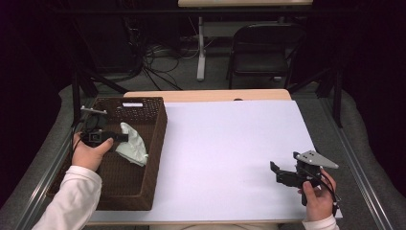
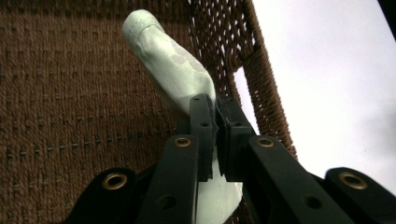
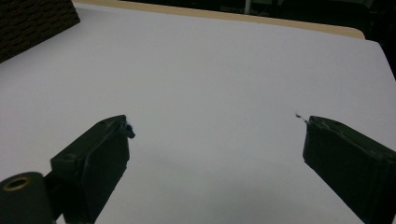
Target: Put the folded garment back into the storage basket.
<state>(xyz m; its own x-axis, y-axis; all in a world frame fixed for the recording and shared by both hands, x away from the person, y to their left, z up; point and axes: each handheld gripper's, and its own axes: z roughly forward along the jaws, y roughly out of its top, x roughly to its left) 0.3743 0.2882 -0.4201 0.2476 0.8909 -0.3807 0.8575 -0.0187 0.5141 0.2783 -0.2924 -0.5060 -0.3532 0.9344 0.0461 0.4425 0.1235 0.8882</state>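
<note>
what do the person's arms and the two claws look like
Both arms wear white long sleeves, the left sleeve showing more than the right cuff. The left claw has flat black jaws on black linkage bars with brass-ringed holes. The right claw is black too, with a grey three-cornered plate on top and a black cable trailing.

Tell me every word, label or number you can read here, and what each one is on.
No text can be read.
White label on the far wall of the wicker basket: too small and blurred to tell whether it bears writing.
Pale green sock held in the left claw: faint pattern, no letters.
</note>
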